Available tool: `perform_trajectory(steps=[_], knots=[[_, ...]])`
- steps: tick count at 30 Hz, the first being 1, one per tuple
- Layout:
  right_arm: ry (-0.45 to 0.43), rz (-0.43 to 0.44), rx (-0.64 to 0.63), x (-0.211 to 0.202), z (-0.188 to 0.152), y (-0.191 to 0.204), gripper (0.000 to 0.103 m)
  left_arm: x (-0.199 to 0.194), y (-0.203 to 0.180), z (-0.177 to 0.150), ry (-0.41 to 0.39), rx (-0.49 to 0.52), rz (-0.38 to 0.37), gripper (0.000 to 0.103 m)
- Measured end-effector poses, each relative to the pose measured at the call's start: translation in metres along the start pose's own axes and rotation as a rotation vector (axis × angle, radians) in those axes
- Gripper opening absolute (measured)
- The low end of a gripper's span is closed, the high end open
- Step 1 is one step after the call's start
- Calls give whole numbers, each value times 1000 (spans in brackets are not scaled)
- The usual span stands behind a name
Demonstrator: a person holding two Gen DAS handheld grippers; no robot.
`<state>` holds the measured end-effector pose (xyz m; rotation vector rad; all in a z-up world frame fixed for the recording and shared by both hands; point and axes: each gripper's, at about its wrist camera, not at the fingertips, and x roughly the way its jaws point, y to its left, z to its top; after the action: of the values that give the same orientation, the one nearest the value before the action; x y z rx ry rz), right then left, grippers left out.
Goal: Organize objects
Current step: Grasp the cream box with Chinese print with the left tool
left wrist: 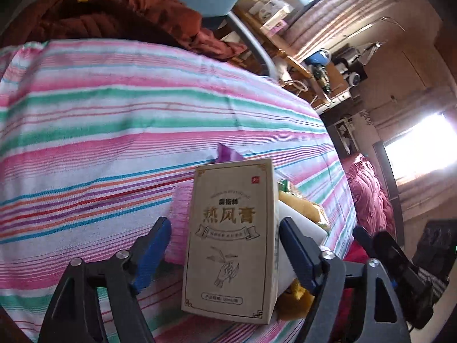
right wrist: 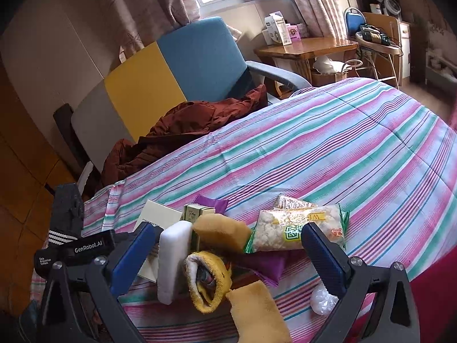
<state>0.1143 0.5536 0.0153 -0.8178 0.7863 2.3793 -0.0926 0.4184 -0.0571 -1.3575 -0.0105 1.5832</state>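
The box (left wrist: 231, 237) stood between the blue pads of the left gripper (left wrist: 222, 245), upright in that view, its long axis running straight ahead along the fingers and its printed face toward the camera. The right pad (left wrist: 297, 254) looked to be touching the box's edge; the left pad (left wrist: 151, 254) stood a little off its other edge, so the jaws were apart around it and not yet clamped. Closing them across the box's short width seemed the move at hand. Whether the box rested on the striped bedspread (left wrist: 114, 120) or leaned on the pile behind it could not be told.

Just right of the box, the left view showed only slivers: a white block (left wrist: 300, 223), something yellow behind it, and a purple tip (left wrist: 228, 153) over the box's top.

The right wrist view opened up that pile. The right gripper (right wrist: 228, 254) hung above it with jaws wide apart, holding nothing. Between its fingers lay a white block (right wrist: 172, 260), a rolled yellow sock (right wrist: 208, 280), two tan sponges (right wrist: 220, 231), a snack bag (right wrist: 297, 228), purple packets (right wrist: 265, 265), a green carton (right wrist: 197, 211) and a clear plastic wad (right wrist: 322, 300). A pale box (right wrist: 160, 214) showed at the far left of the pile, beside the left gripper's body (right wrist: 71, 245), so the left was the nearer to it.
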Motion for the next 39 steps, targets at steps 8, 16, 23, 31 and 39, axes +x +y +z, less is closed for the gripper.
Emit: perform_trajectory(steps=[8,16,23,31,39], knots=[[31,-3,12,7,0,-3,103,-48,-19,-44,-101,147,103,52],[38,-33,5,10,-2,-3,103,-77,-31,-112,-67,236,115,52],[35,-43,-9,10,-2,0,103,-113,-41,-134,-86,197,55,52],[41,-32,-23,11,-5,4,103,-98,-38,-141,-35,172,223,56],[44,-33,-48,11,-7,9,103,-60,-42,-139,0,209,293,66]])
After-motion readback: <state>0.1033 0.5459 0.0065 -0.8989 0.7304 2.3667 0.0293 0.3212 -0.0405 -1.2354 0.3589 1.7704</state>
